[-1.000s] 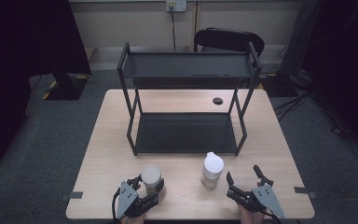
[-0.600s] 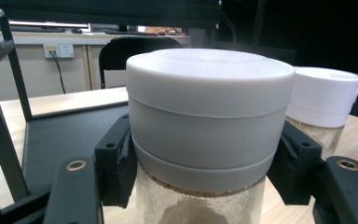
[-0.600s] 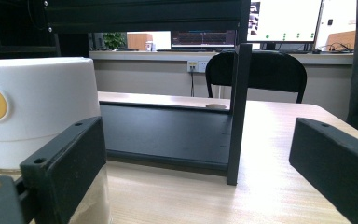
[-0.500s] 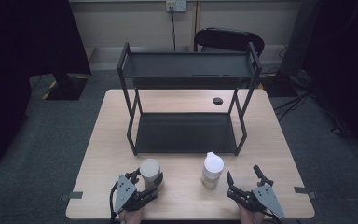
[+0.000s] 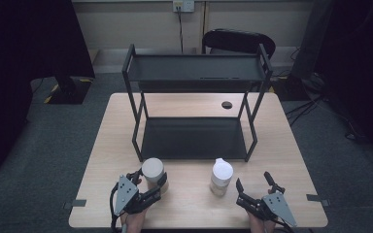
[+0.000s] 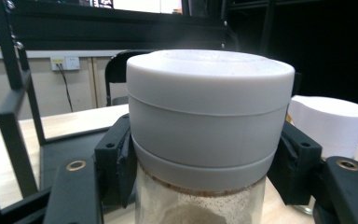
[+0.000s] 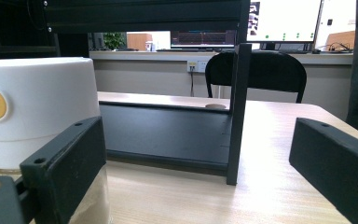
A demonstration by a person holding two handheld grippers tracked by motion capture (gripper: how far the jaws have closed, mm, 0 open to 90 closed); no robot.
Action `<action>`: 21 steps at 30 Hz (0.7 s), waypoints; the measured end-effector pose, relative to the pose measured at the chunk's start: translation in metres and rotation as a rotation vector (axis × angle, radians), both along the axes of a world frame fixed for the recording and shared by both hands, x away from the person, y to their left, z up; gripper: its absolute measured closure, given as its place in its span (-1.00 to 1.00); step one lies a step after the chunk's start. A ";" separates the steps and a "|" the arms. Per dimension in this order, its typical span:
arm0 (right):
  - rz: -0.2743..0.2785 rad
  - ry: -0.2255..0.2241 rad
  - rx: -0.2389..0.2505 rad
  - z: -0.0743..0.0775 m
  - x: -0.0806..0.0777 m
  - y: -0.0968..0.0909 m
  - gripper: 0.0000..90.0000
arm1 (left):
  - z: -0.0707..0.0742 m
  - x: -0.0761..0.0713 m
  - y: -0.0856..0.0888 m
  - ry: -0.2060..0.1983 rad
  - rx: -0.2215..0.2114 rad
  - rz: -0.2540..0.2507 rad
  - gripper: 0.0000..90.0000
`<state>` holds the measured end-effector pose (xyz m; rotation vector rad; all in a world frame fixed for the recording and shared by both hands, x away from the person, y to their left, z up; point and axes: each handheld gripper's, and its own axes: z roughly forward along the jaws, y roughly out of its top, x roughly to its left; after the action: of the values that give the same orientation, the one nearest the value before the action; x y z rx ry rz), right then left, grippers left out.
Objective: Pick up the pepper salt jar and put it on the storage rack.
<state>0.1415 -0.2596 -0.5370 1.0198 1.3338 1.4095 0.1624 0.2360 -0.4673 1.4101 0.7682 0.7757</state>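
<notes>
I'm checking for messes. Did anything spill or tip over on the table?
No, nothing stands out. The grey-lidded jar sits upright in the left hand-held gripper, the white-lidded jar stands upright, and the black shelf rack stands straight. No spill shows.

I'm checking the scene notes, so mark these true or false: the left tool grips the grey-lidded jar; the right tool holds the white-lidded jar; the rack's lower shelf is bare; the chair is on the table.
1. The left tool grips the grey-lidded jar. True.
2. The right tool holds the white-lidded jar. False: its jaws stand open beside the jar.
3. The rack has a bare lower shelf. True.
4. The chair is on the table. False: it stands behind it.
</notes>
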 end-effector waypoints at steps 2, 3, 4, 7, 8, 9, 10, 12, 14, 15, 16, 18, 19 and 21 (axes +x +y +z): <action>-0.002 0.001 0.000 0.000 0.000 0.000 -0.94 | 0.005 0.002 0.001 0.004 0.001 -0.002 -0.23; -0.003 0.001 0.002 0.000 0.000 0.000 -0.94 | 0.007 0.003 0.001 0.000 0.007 -0.001 -0.23; -0.002 0.002 0.002 0.000 0.000 0.000 -0.94 | 0.008 0.003 0.000 -0.004 0.013 0.003 -0.23; -0.002 0.002 0.002 0.000 0.000 0.000 -0.94 | 0.015 0.005 0.001 -0.010 0.024 0.001 -0.23; -0.002 0.002 0.002 0.000 0.000 0.000 -0.94 | 0.017 0.006 0.001 -0.013 0.021 0.000 -0.23; -0.002 0.001 0.001 0.000 0.000 0.000 -0.94 | 0.019 0.006 0.001 -0.014 0.019 -0.003 -0.23; -0.002 0.000 0.000 0.000 0.000 0.000 -0.94 | 0.022 0.007 0.001 -0.016 0.022 -0.004 -0.23; -0.002 0.001 0.001 0.000 0.000 0.000 -0.94 | 0.028 0.008 0.000 -0.026 0.028 -0.003 -0.23; -0.002 0.000 0.001 0.000 0.000 0.000 -0.94 | 0.033 0.010 0.001 -0.033 0.025 -0.004 -0.23; -0.003 0.001 0.001 0.000 0.000 0.000 -0.94 | 0.035 0.010 0.001 -0.034 0.020 -0.002 -0.23; -0.003 0.001 0.001 0.000 0.000 0.000 -0.94 | 0.037 0.011 0.001 -0.037 0.013 -0.001 -0.23; -0.003 0.001 0.001 0.000 0.000 0.000 -0.94 | 0.040 0.012 0.001 -0.043 0.009 -0.004 -0.23; -0.003 0.001 0.001 0.000 0.000 0.000 -0.94 | 0.042 0.013 0.001 -0.046 0.009 -0.004 -0.23; -0.003 0.001 0.001 0.000 0.000 0.000 -0.94 | 0.046 0.014 0.000 -0.051 0.012 -0.001 -0.23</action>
<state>0.1414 -0.2592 -0.5369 1.0225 1.3321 1.4081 0.1763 0.2361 -0.4211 1.3955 0.7241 0.8137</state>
